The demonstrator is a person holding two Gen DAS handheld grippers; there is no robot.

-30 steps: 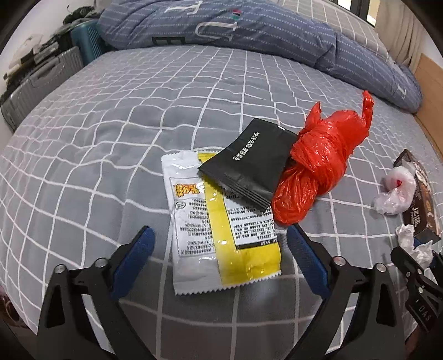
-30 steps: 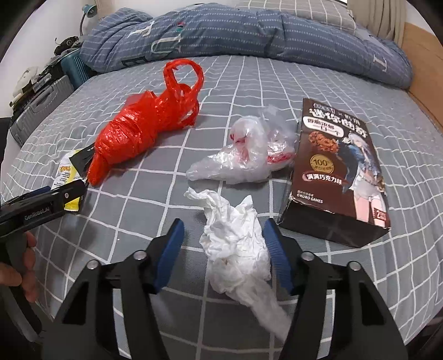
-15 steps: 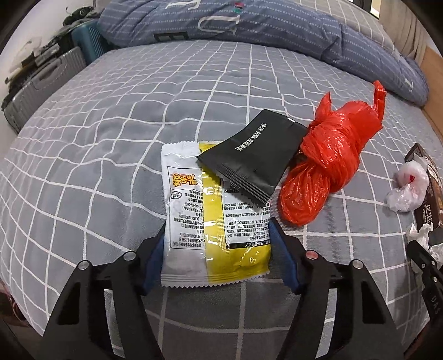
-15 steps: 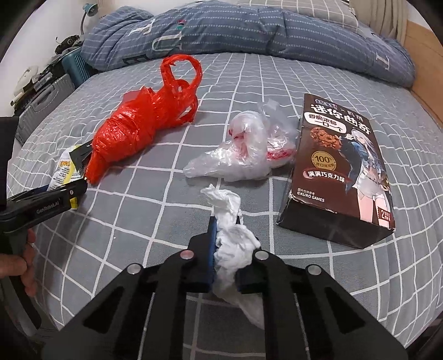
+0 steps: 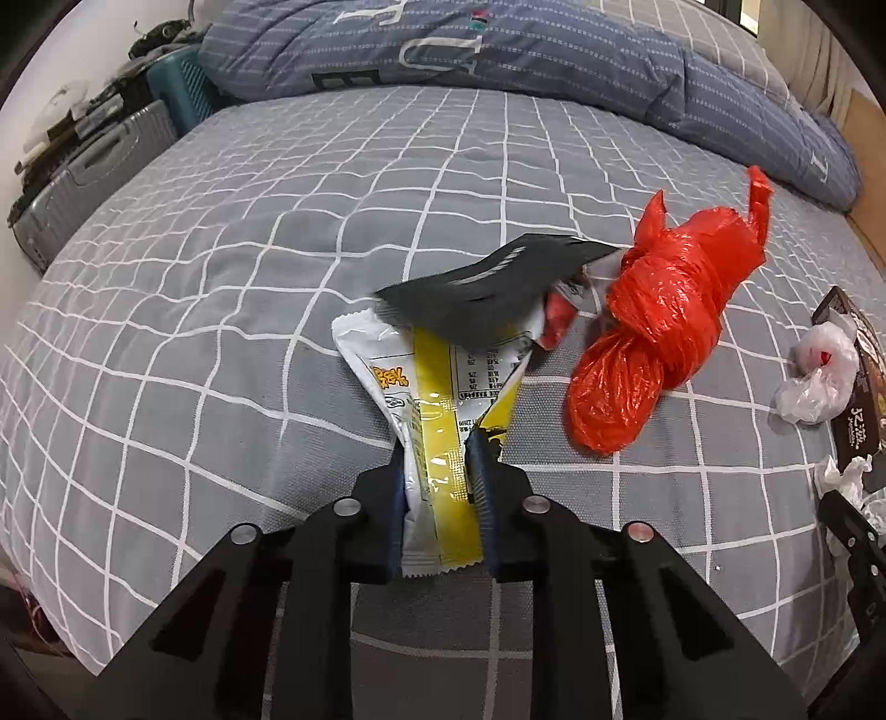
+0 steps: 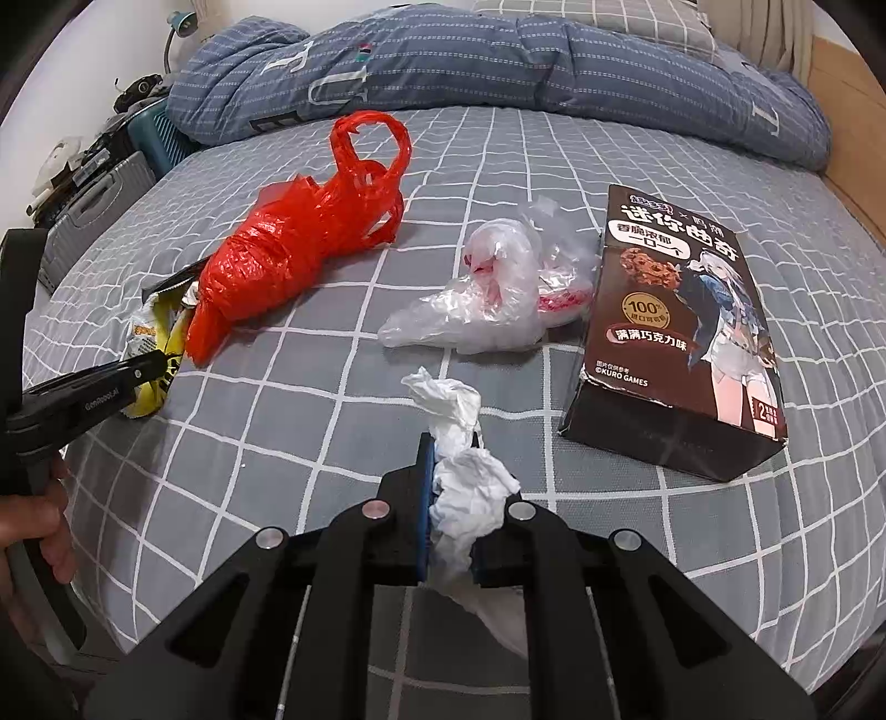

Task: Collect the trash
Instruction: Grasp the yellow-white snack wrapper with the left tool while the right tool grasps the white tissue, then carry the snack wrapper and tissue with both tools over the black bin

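My left gripper point(image 5: 437, 459) is closing on the near end of a white and yellow snack wrapper point(image 5: 387, 354), which bunches up between its blue pads. A black packet point(image 5: 487, 282) lies tipped up on the wrapper's far end. Beside them on the right lies a knotted red plastic bag point(image 5: 659, 327). My right gripper point(image 6: 451, 448) is shut on a crumpled white tissue point(image 6: 443, 393) on the grey checked bedspread point(image 6: 277, 443). Beyond the tissue lie a clear plastic bag point(image 6: 493, 299) and a dark brown cookie box point(image 6: 681, 310).
A folded blue quilt point(image 5: 498, 50) lies across the far end of the bed. A grey suitcase point(image 5: 88, 177) and a teal crate point(image 5: 183, 94) stand off the bed's left side. A wooden panel point(image 6: 841, 111) runs along the right. A person's hand point(image 6: 33, 526) holds the left gripper.
The left jaws have closed in from wide open onto the snack wrapper, crumpling it and tipping the black packet up. The right jaws shut on the tissue and have held since.
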